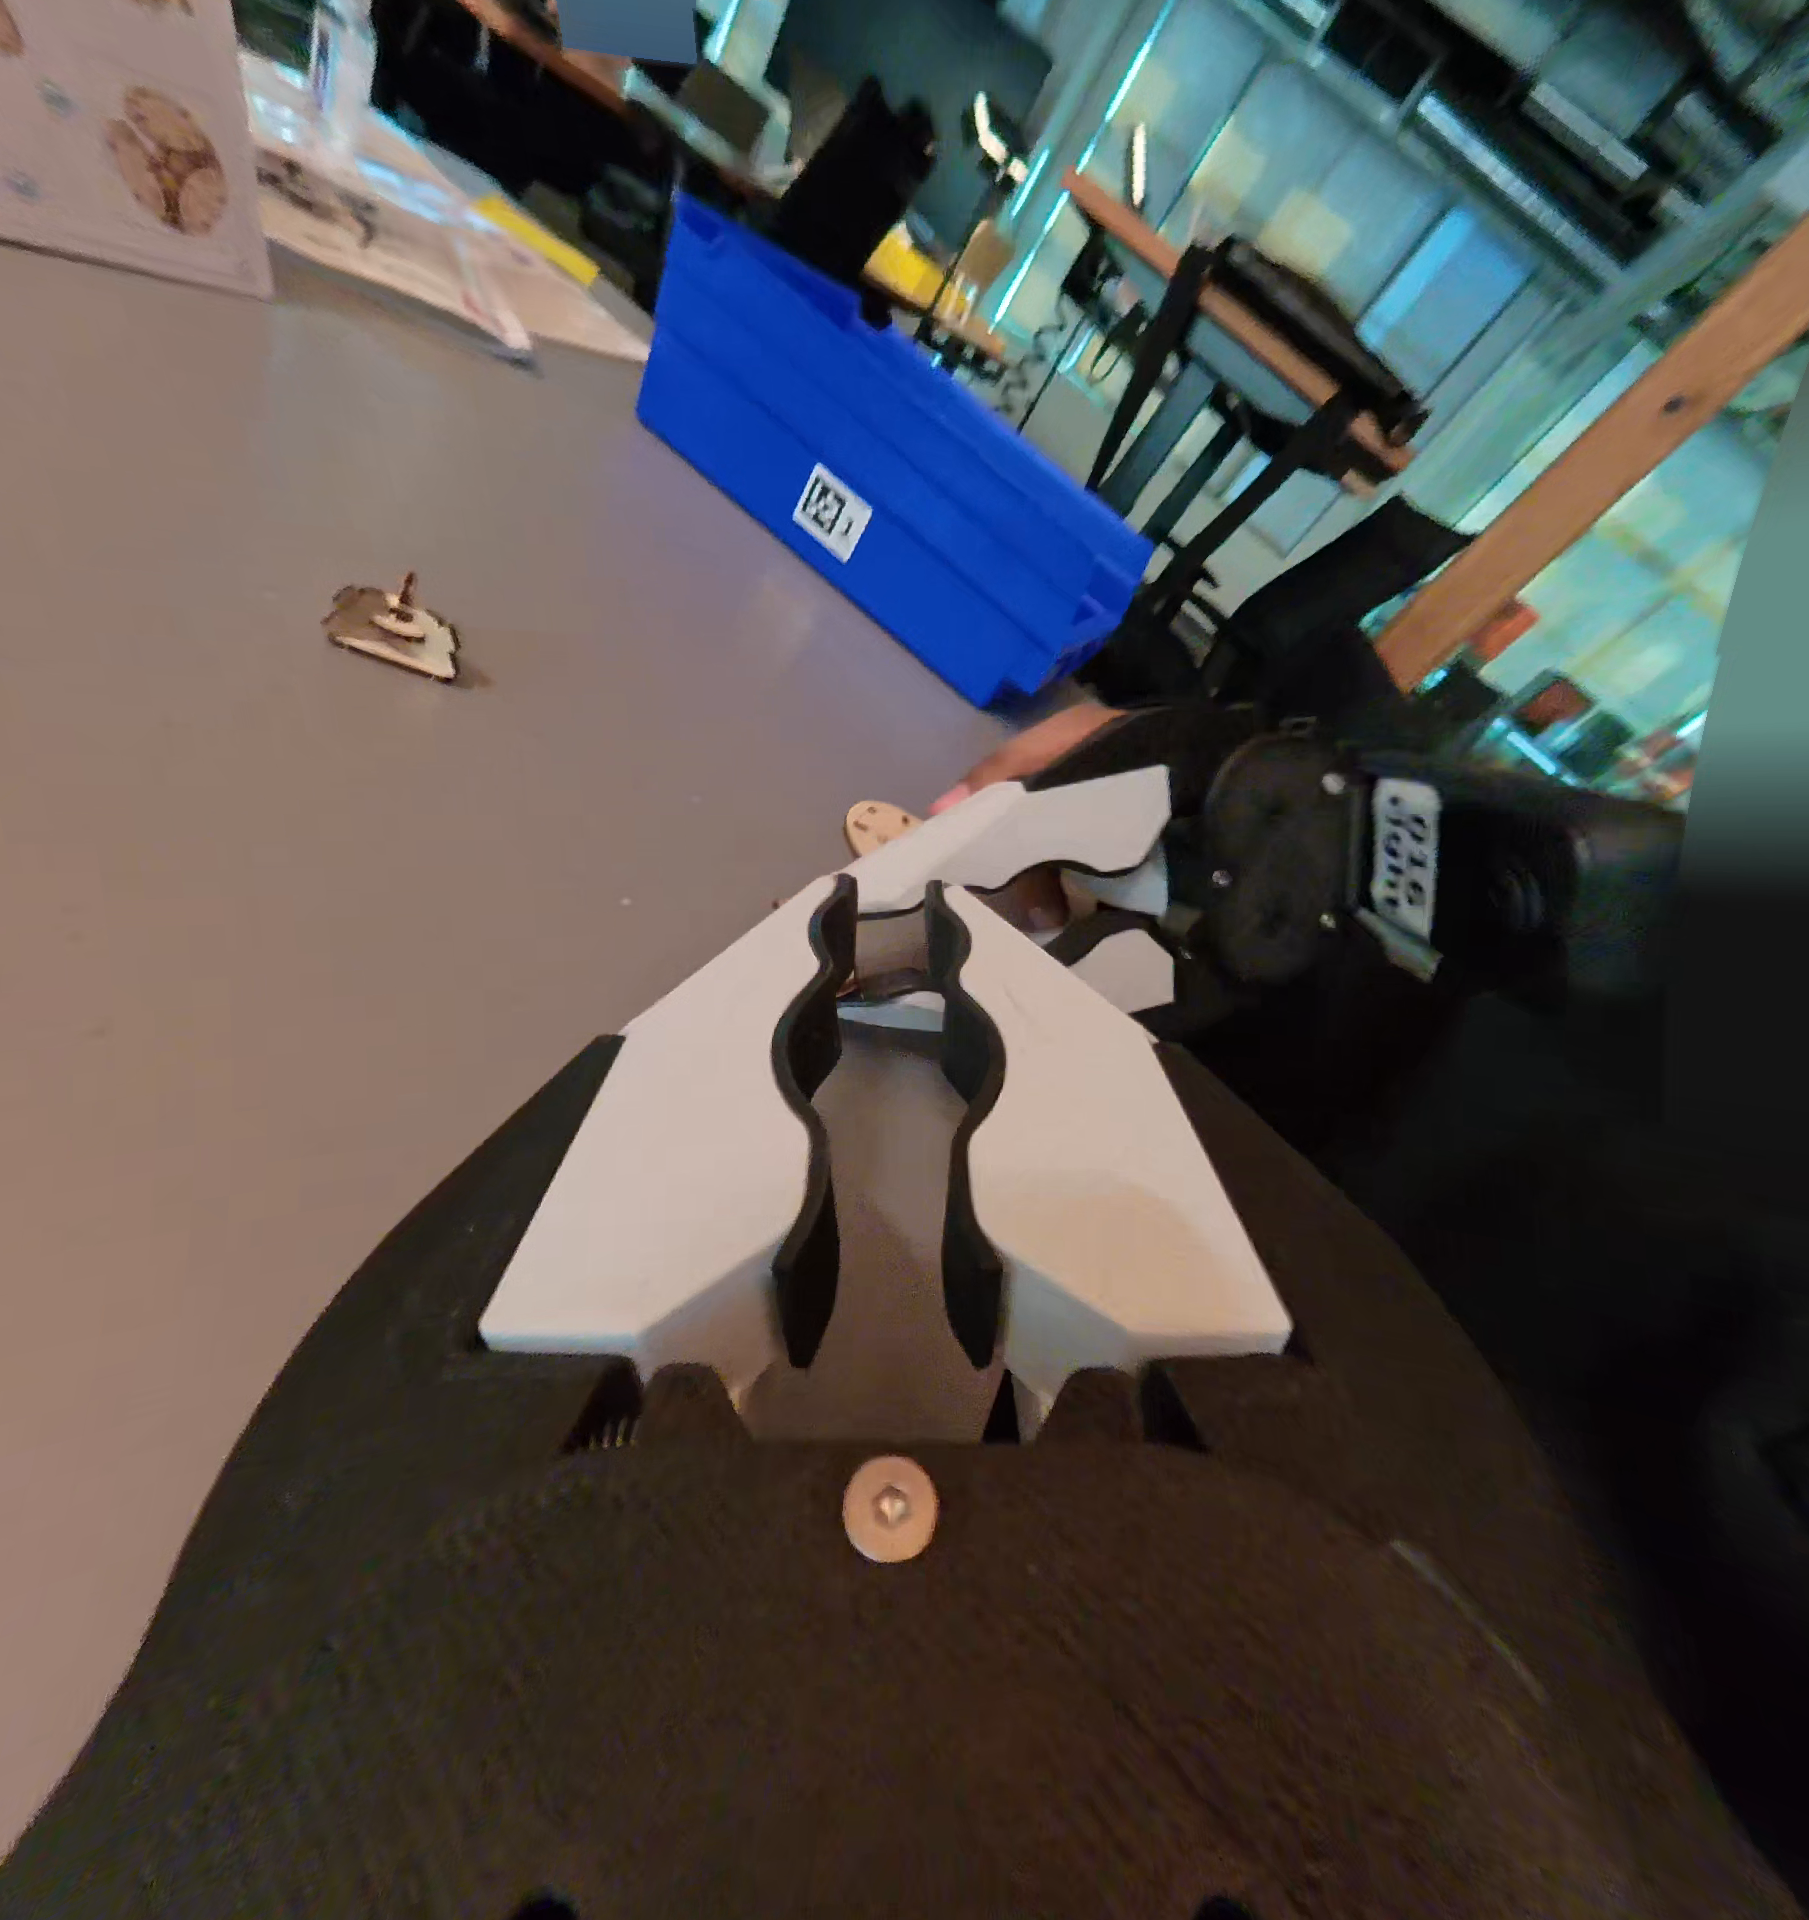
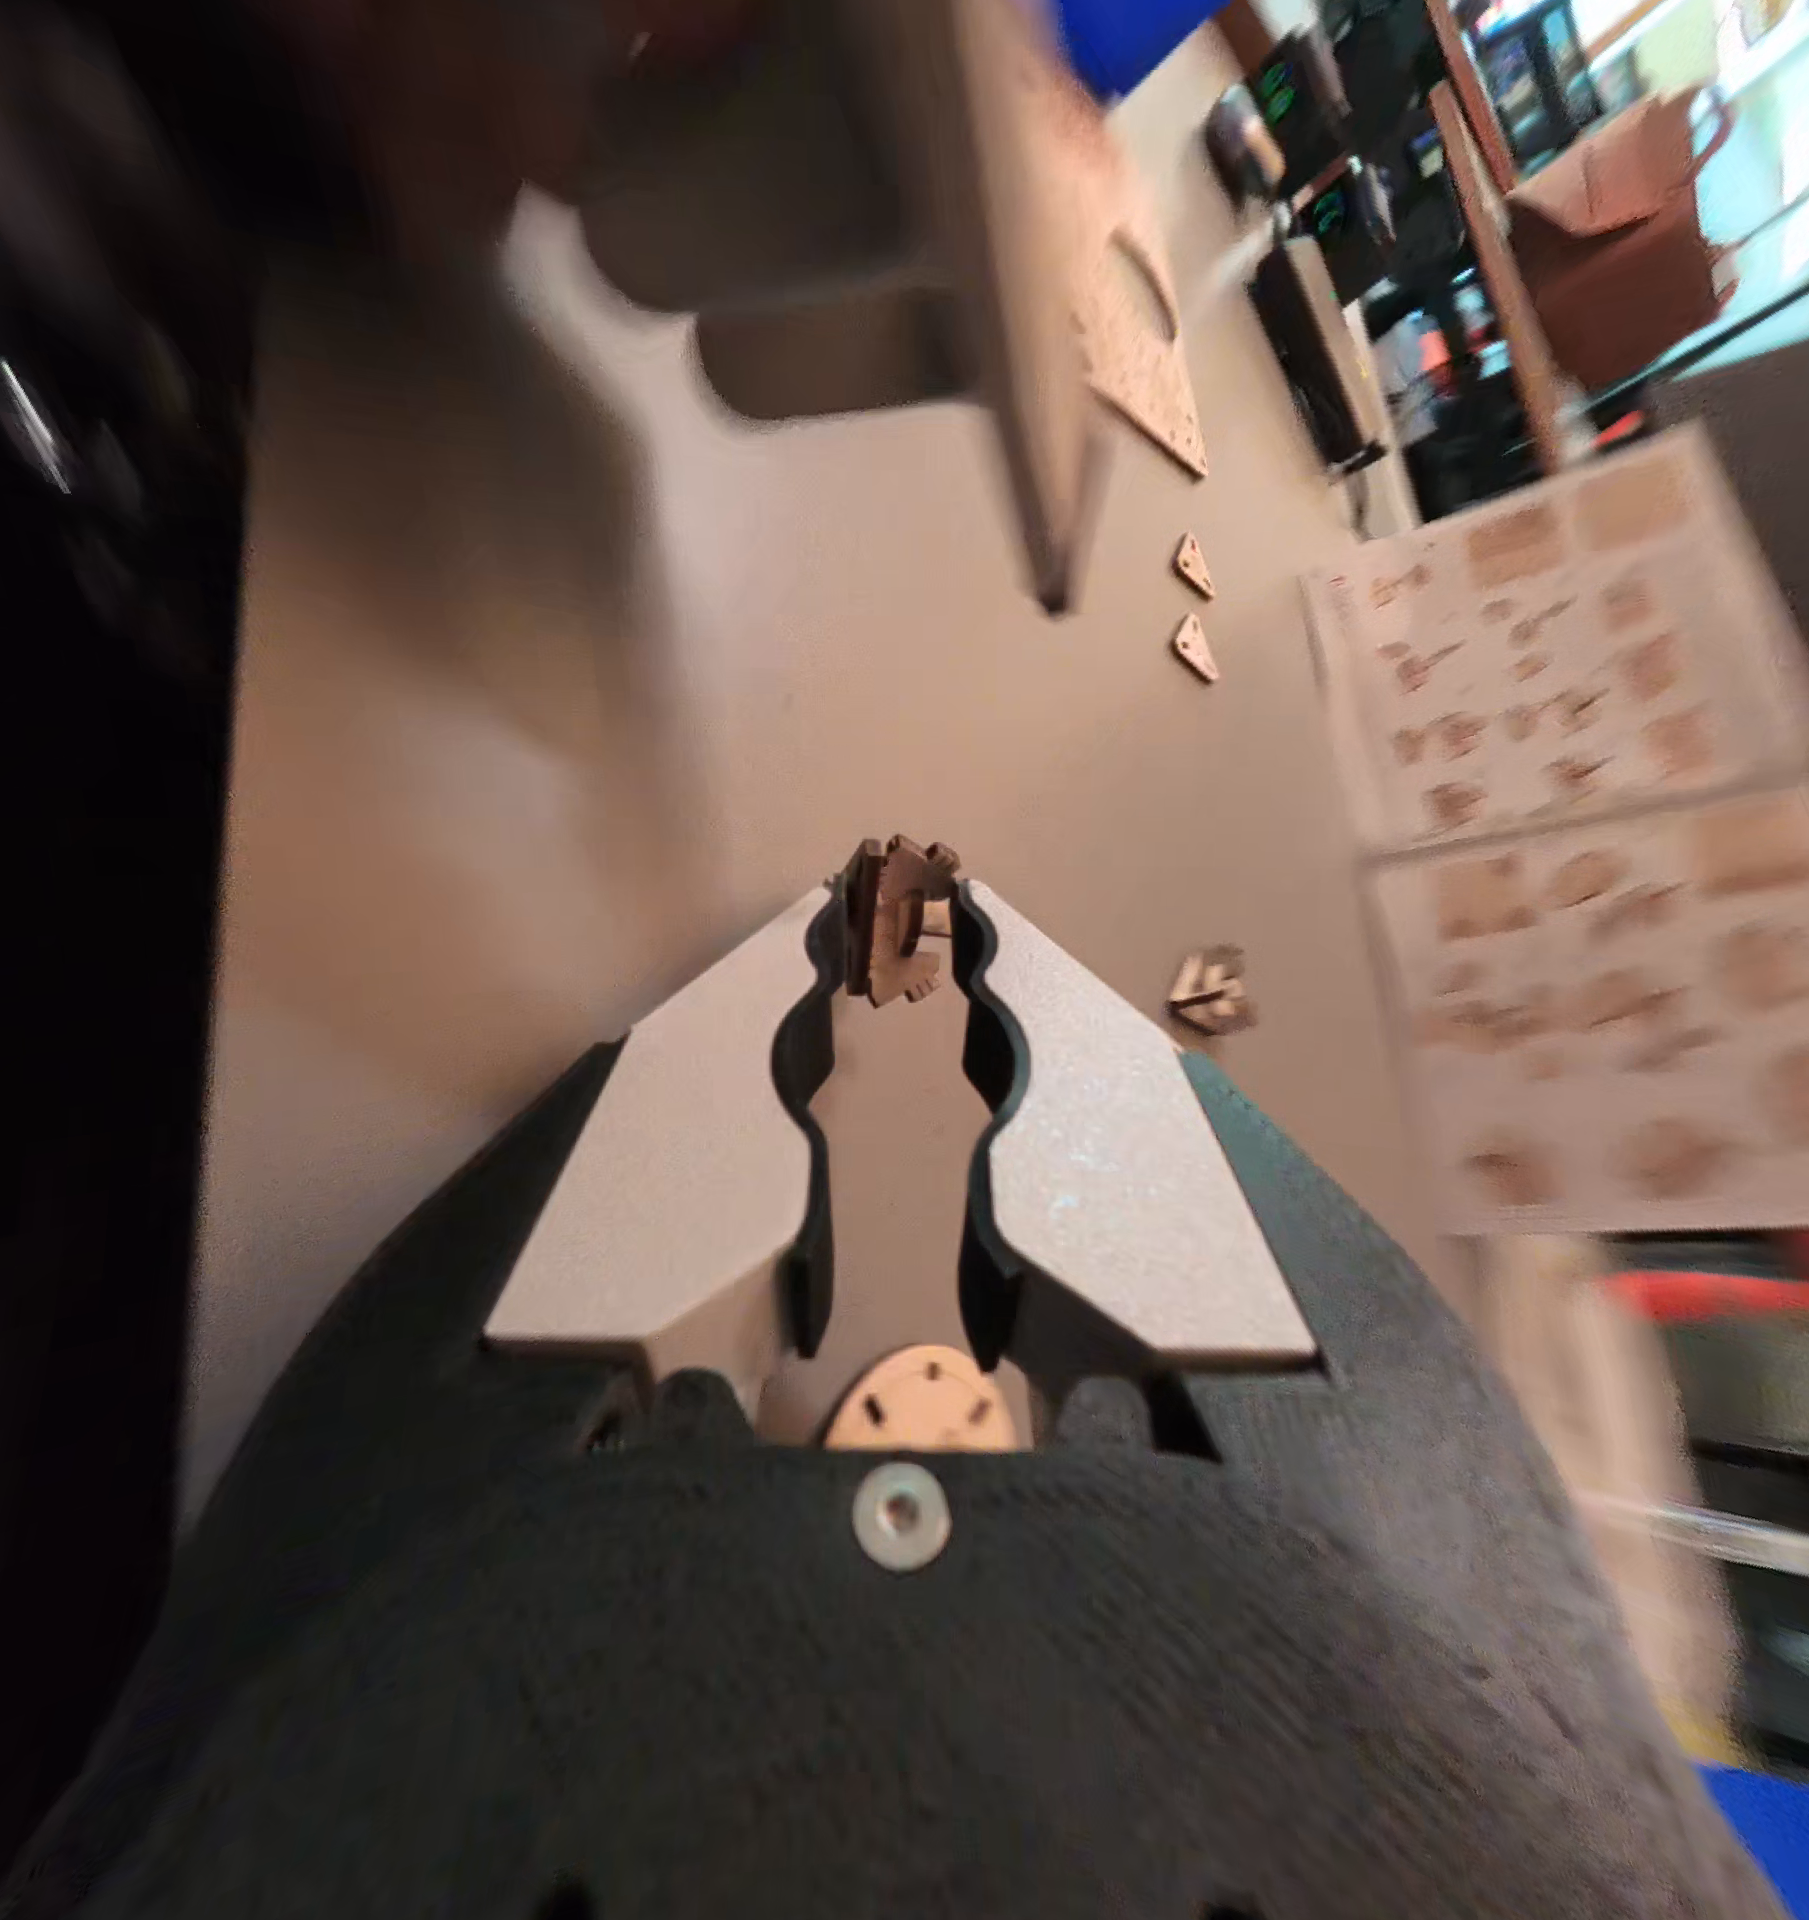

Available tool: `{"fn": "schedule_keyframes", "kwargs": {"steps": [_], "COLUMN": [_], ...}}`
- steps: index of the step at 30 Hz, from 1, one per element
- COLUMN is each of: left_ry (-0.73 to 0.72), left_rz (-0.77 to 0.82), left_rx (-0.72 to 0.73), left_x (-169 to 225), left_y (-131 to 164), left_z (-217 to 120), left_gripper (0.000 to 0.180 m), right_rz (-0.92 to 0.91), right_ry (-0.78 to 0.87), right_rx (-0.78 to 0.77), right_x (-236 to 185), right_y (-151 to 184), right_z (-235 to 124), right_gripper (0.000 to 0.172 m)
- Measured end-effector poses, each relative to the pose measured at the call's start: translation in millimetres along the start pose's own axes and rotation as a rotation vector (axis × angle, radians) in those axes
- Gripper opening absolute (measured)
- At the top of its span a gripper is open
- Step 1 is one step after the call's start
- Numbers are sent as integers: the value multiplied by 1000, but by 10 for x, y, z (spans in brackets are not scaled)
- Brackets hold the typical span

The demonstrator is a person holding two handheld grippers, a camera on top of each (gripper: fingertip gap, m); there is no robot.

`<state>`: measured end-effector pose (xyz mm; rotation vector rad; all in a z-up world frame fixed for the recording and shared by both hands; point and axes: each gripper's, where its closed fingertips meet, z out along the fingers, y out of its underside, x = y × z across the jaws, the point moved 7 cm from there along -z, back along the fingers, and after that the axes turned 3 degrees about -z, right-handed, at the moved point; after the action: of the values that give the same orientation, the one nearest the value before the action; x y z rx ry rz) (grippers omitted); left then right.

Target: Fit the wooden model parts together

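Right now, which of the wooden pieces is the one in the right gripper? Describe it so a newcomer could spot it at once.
Start at the grey table, with its printed sheets along the right. The right gripper is shut on a small cluster of wooden pieces at its fingertips. Unlike the flat wooden triangles and the small wooden bundle lying on the table, it stands on edge between the fingers.

The desk (image 1: 204, 935) looks smooth and matt grey. The bin (image 1: 879, 436) is glossy blue plastic. The assembly (image 2: 895, 925) and disc (image 2: 921, 1403) are pale laser-cut wood with dark edges.
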<state>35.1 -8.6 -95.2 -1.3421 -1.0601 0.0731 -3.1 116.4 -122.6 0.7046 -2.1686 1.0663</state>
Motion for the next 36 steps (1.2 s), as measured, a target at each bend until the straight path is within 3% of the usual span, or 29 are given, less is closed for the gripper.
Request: {"fn": "schedule_keyframes", "kwargs": {"steps": [7, 12, 17, 23, 27, 31, 36], "left_ry": [-130, -190, -207, -186, -170, -155, -214], "left_rz": [6, 8, 26, 48, 60, 80, 130], "left_rx": [-209, -282, -343, -346, -355, -345, -358], "left_x": [-57, -86, -76, -32, 10, 52, 64], "left_y": [180, 260, 340, 361, 390, 393, 428], "left_z": [144, 200, 230, 231, 245, 263, 327], "left_gripper": [12, 10, 7, 7, 11, 17, 14], "right_rz": [-369, -335, -180, 96, 327, 583, 683], "right_ry": [109, 21, -33, -68, -95, -167, -167], "right_rx": [-86, -72, -32, 7, -14, -16, -10], "right_x": [-117, -173, -133, -22, 67, 97, 10], "right_y": [-99, -119, -120, -53, 58, 125, 113], "right_z": [48, 6, -119, -304, -376, -357, -231], "right_gripper": [19, 28, 39, 40, 31, 0, 0]}}
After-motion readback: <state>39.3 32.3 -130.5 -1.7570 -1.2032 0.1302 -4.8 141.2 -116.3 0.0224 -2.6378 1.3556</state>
